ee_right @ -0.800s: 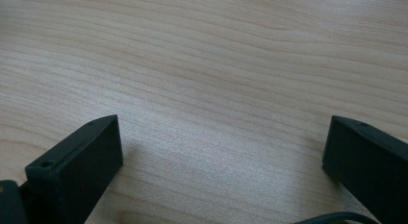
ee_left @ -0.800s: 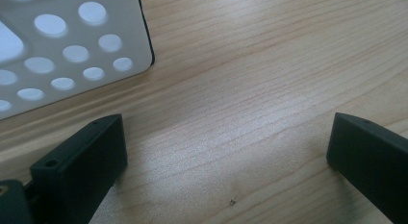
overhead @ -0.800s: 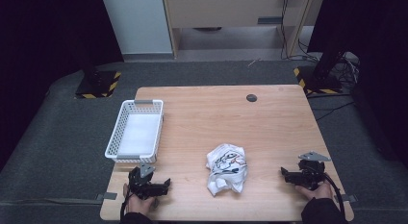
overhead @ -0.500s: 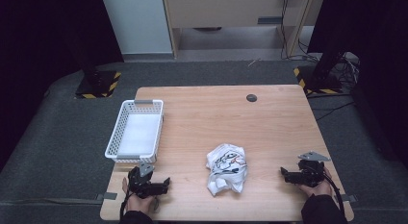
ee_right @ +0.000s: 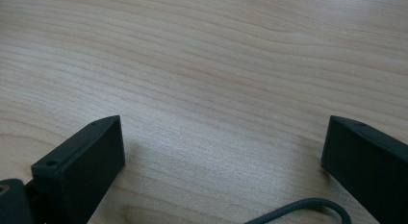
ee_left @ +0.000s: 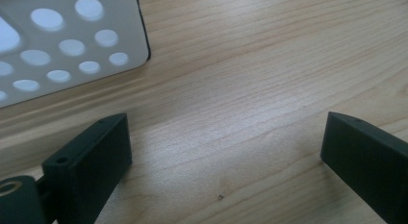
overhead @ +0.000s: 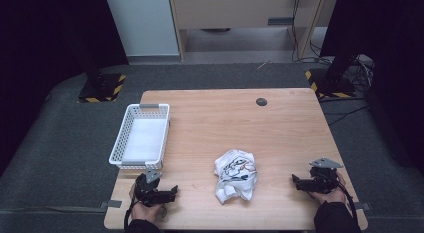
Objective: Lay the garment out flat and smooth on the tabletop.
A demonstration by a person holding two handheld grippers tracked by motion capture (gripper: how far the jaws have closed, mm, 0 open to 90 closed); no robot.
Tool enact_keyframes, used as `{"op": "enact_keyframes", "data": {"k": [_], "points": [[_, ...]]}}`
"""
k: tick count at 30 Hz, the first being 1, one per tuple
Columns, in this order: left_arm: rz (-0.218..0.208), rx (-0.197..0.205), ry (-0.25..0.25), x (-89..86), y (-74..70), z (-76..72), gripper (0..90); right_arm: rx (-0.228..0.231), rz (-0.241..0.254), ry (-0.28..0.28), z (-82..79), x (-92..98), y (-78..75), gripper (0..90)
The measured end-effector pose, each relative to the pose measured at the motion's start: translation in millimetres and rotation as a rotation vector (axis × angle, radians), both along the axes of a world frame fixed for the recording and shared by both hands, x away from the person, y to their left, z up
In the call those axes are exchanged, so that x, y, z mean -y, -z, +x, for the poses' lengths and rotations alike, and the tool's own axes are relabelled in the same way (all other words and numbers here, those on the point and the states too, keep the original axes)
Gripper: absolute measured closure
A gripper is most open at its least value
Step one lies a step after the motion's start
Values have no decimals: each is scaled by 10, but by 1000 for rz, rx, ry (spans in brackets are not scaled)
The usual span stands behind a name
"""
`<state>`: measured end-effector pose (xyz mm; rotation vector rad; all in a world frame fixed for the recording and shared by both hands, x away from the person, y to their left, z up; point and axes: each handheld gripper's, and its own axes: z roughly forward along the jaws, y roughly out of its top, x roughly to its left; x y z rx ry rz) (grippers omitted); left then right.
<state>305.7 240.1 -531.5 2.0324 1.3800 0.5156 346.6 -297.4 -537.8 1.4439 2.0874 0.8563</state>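
A light wooden table [overhead: 280, 123] carries the things. A white plastic basket [overhead: 141, 137] with holes in its walls stands at its left side. A crumpled white cloth [overhead: 235, 174] with dark print lies near the front middle. A small dark round cap [overhead: 261, 101] sits near the far edge.

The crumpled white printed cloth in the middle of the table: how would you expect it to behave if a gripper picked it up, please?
The crumpled white printed cloth lies in soft folds, so it would probably hang floppy and unfold when lifted. It looks light for its bulk. If pushed, it would likely bunch or slide on the smooth wooden table rather than roll.
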Motion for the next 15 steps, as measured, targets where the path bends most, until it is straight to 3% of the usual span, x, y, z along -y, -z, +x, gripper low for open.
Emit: {"op": "enact_keyframes", "data": {"k": [7, 11, 15], "points": [[-3, 0, -22, -14, -30, -2, 49, 7, 10, -14, -17, -24, -23, 15], [-25, 10, -44, -16, -67, -16, 48, 18, 45, -2, -29, -2, -60, 18], [-61, -9, -74, -26, -99, -24, 48, 24, 69, -8, -38, -22, -121, 14]]}}
